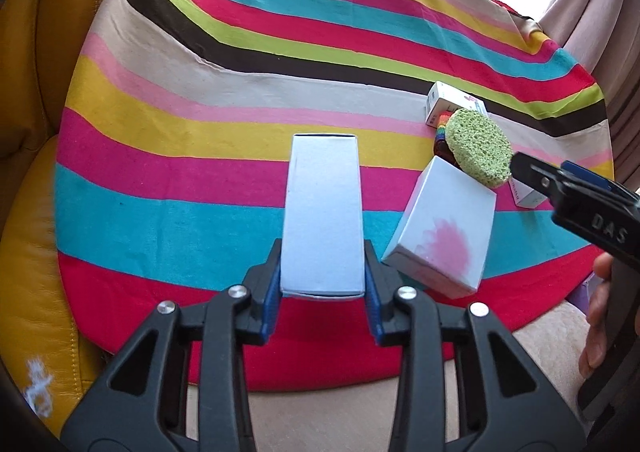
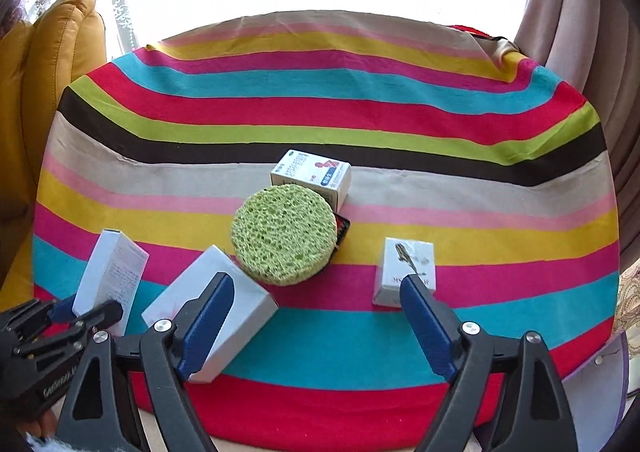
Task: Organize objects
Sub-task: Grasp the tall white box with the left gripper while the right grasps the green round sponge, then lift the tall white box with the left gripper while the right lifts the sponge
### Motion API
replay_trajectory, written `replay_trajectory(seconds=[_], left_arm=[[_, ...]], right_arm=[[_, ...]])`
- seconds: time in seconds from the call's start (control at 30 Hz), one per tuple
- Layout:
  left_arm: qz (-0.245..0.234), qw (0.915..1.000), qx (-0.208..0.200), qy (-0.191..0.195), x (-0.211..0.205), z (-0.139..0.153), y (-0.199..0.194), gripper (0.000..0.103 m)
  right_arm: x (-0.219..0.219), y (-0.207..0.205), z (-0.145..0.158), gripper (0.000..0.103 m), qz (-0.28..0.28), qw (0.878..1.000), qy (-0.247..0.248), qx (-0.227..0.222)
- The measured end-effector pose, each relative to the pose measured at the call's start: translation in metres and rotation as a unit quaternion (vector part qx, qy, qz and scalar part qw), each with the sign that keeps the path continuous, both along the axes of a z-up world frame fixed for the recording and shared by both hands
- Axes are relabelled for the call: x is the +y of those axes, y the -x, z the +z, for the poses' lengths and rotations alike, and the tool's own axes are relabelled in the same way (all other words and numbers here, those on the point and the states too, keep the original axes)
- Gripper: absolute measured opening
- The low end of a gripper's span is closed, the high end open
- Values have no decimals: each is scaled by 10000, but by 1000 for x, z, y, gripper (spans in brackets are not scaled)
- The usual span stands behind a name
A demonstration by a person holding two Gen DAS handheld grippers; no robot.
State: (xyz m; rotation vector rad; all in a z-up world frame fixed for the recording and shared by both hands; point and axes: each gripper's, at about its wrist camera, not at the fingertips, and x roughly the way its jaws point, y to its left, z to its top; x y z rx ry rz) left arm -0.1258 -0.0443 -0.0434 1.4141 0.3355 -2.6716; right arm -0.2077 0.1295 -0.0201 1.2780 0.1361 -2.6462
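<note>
Only "DAS" reads clearly, in pale letters on the black right tool (image 1: pixel 520 172); box print is illegible.

Table was covered by a striped cloth (image 2: pixel 360 112). On the cloth were seen: a pink-marked white box (image 2: pixel 240 304), a printed carton (image 2: pixel 316 176), a small white box (image 2: pixel 404 268). A green sponge (image 2: pixel 284 232) was propped on a dark item (image 2: pixel 343 228) and the pink-marked box. A tall box (image 1: pixel 322 212) was seen too; cloth contact unclear.

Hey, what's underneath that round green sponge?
The green sponge rests on a dark object with red and rainbow-coloured edges, leaning onto the white box with the pink splash. The sponge covers most of it, so I can't identify it.
</note>
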Motion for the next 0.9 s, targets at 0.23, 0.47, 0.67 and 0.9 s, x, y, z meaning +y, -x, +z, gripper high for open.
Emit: replay_trajectory(seconds=[0.23, 0.47, 0.67, 0.9], left_arm=[[-8, 9999, 116, -69, 0, 1, -4, 39], [-8, 9998, 123, -171, -2, 0, -4, 39], [-2, 9998, 123, -168, -1, -1, -4, 39], [30, 9998, 184, -91, 1, 1, -5, 39]], right_arm=[[-26, 19, -12, 90, 34, 9998, -203, -15], [-33, 32, -20, 92, 87, 9994, -341, -54], [-36, 43, -29, 92, 39, 9987, -501, -79], [-36, 38, -28, 84, 146, 9984, -540, 107]])
